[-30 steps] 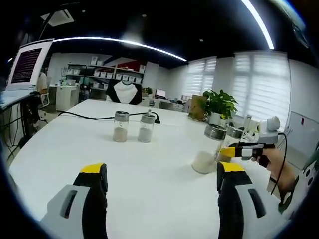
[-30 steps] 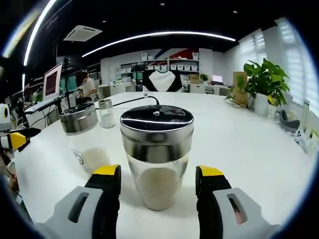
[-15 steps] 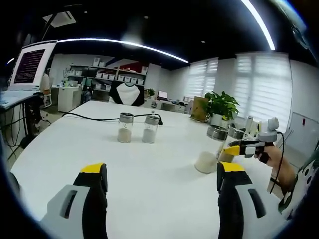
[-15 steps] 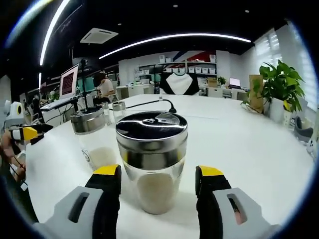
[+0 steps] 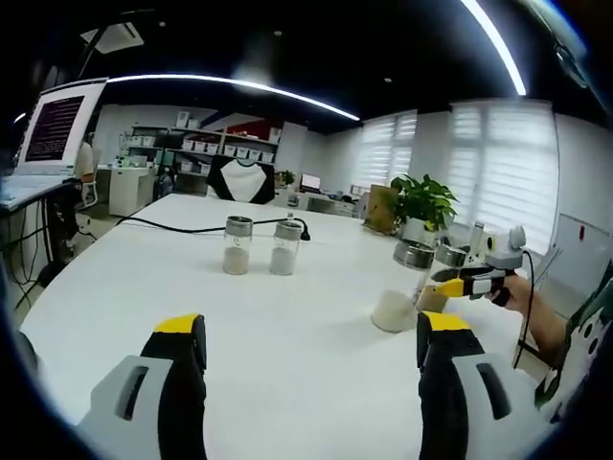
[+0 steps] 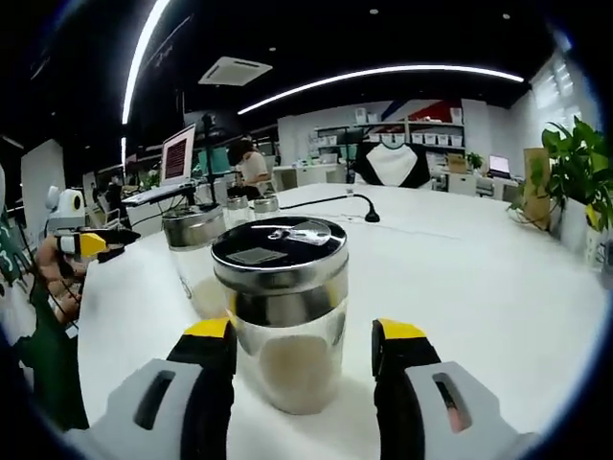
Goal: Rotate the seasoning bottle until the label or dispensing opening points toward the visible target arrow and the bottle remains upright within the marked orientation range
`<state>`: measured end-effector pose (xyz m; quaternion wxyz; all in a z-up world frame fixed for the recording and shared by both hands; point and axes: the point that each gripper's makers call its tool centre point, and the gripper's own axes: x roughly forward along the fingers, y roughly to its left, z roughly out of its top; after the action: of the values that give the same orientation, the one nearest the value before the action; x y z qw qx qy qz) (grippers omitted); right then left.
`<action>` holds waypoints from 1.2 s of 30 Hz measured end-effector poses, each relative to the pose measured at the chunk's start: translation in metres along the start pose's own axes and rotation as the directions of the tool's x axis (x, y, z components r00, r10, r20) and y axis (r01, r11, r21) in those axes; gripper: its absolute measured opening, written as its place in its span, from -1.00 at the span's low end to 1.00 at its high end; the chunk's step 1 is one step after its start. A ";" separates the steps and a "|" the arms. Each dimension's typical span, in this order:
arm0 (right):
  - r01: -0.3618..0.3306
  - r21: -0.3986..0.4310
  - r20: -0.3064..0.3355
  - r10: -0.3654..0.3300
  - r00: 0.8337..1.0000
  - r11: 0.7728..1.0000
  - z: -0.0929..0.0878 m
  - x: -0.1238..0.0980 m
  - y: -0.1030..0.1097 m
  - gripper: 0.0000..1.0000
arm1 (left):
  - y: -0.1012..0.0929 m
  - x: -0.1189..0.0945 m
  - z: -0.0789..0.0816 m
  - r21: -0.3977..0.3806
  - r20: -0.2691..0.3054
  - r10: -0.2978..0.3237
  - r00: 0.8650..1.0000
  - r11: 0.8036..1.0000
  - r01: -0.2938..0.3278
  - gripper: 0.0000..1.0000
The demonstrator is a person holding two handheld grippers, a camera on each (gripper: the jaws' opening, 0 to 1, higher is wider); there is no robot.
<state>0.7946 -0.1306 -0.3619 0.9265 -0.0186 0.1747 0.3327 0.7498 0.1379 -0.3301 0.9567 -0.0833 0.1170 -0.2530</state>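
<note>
My right claw [image 6: 302, 356] stands with its yellow-tipped jaws spread on either side of the seasoning bottle [image 6: 281, 311], a narrow gap showing on each side, so it is open and not squeezing. The bottle stands upright on the white worktop [image 6: 479, 287], a glass jar with pale powder in its lower part and a steel cap with a dark top. Just behind it to the left stands a second bottle [image 6: 196, 261] of the same kind, also upright. Farther left my left claw [image 6: 94, 244] comes into the right gripper view, held in my hand.

In the left gripper view my left claw [image 5: 311, 340] hangs wide open over bare worktop [image 5: 287, 326], holding nothing. Off to the right the two near bottles stand close together, the second bottle [image 5: 400, 287] in front and the seasoning bottle [image 5: 442, 273] behind it at my right claw [image 5: 458, 285]. Farther up the worktop, two small jars [image 5: 256, 245] stand side by side, with a black cable [image 5: 172, 226] just behind them. A potted plant [image 5: 420, 203] stands near the far edge.
</note>
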 end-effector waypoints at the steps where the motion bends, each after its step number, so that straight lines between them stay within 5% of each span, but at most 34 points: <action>1: -0.007 0.003 0.002 0.007 1.000 1.000 0.000 0.000 0.001 0.12 | 0.000 0.000 0.000 0.000 -0.001 0.001 1.000 1.000 -0.001 0.92; 18: -0.115 0.013 -0.028 0.116 0.993 0.993 -0.002 0.009 0.008 -0.09 | 0.002 -0.003 -0.001 0.007 -0.007 0.012 1.000 1.000 -0.012 0.92; 36: -0.112 -0.055 -0.065 0.108 0.992 0.992 -0.005 0.010 0.008 -0.14 | 0.006 -0.005 -0.001 0.007 -0.002 0.025 1.000 1.000 -0.025 0.91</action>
<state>0.7952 -0.1190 -0.3692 0.8999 -0.0465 0.1941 0.3876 0.7478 0.1457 -0.3313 0.9600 -0.0782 0.1179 -0.2416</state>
